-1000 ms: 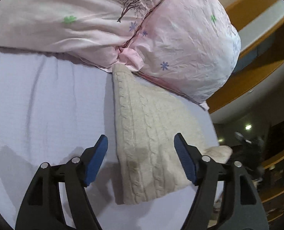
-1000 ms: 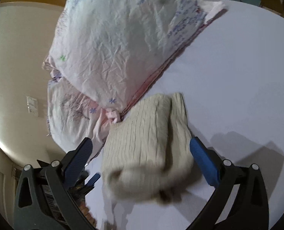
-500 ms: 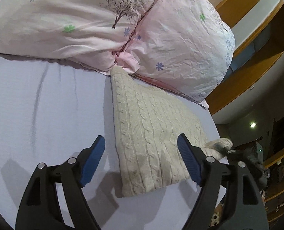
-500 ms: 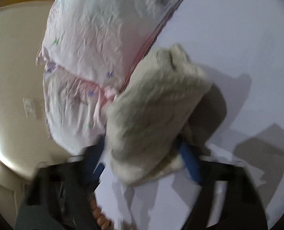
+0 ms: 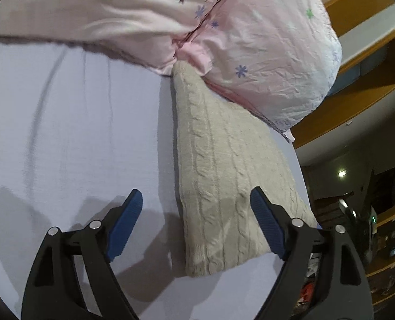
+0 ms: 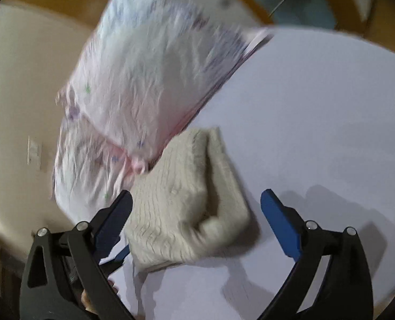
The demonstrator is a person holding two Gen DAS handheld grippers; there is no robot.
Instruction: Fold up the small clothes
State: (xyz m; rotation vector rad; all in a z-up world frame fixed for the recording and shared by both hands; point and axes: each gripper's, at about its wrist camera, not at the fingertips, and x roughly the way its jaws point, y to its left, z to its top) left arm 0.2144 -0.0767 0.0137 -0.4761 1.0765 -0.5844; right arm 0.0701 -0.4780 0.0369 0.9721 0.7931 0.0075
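1. While both tongs are hovering over the bed (image 5: 72, 122), a folded cream cable-knit sweater (image 5: 224, 176) is lying on the pale lilac sheet, near the bed's edge.
2. Its far corner is tucking in under the pink floral pillows (image 5: 264, 61), touching them where the two pillows are meeting.
3. Left tongs (image 5: 196, 200) are standing wide open and holding nothing; the blue pad on one finger is lying over bare sheet, the other over the sweater's near right part.
4. Whether those fingers are touching the cloth I cannot tell.
5. Right tongs (image 6: 196, 202) are also gaping open with nothing between the pads; this view is blurring heavily.
6. From the right wrist the sweater (image 6: 186, 200) is showing as a thick bundle with a rolled, bulging near end, sitting between the spread fingers and closer to the left one.
7. One pillow (image 6: 154, 80) is rising just behind the sweater, against a cream wall (image 6: 18, 85).
8. Shadows of the tongs are falling on the sheet beside the garment in both views.
9. Wooden shelving (image 5: 357, 96) is showing beyond the pillows, with a dim cluttered room off past the bed's edge.
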